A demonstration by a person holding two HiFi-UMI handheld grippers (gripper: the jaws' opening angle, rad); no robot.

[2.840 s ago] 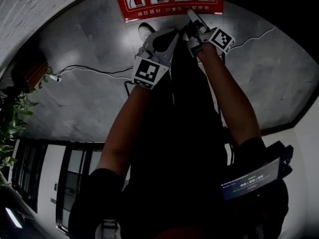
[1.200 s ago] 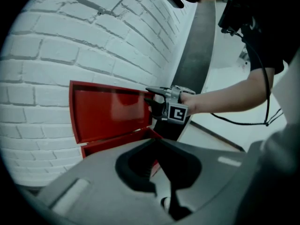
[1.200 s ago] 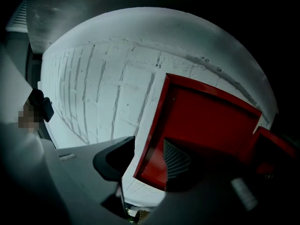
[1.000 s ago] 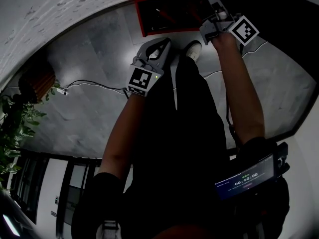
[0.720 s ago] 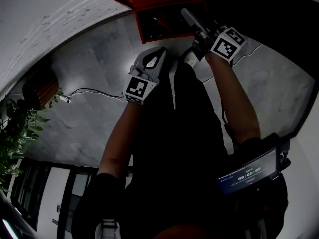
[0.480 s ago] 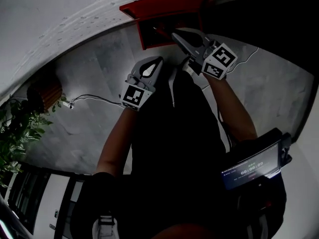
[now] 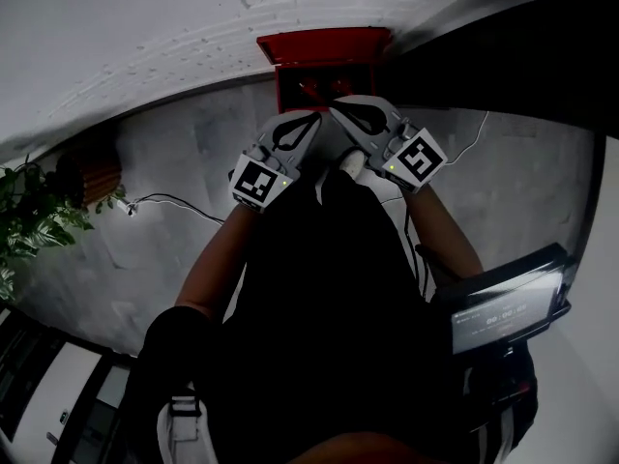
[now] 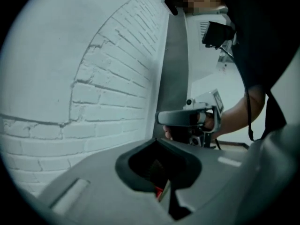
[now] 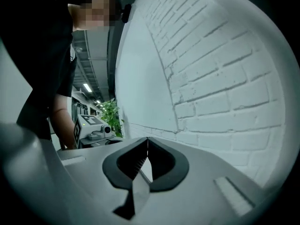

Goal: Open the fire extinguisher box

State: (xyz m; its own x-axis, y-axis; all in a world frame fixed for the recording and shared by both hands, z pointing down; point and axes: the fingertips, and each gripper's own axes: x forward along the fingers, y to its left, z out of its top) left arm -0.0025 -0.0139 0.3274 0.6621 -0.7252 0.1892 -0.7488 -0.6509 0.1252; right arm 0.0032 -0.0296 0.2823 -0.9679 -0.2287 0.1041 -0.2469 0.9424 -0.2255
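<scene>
The red fire extinguisher box [image 7: 324, 46] stands against the white brick wall, its dark inside [image 7: 319, 87] showing. In the head view both grippers hang close together just short of the box, their tips pointing at it. My left gripper [image 7: 311, 117] is shut with nothing held; its own view shows the tips [image 8: 157, 140] meeting, facing the wall. My right gripper [image 7: 335, 110] is also shut and empty, its jaws [image 9: 147, 138] pressed together. Each gripper shows in the other's view: the right one [image 8: 187, 118] and the left one [image 9: 93, 125].
A potted plant [image 7: 29, 211] stands at the far left by the wall. A black cable [image 7: 164, 201] runs over the grey stone floor [image 7: 174, 259]. A phone-like screen [image 7: 503, 307] hangs at the person's right side. A dark wall section [image 7: 522, 56] lies right of the box.
The box's labelled lid has gone from shut to open. My right gripper has drawn back from the opening, closed its jaws and come down beside the left gripper. The head view has tilted up.
</scene>
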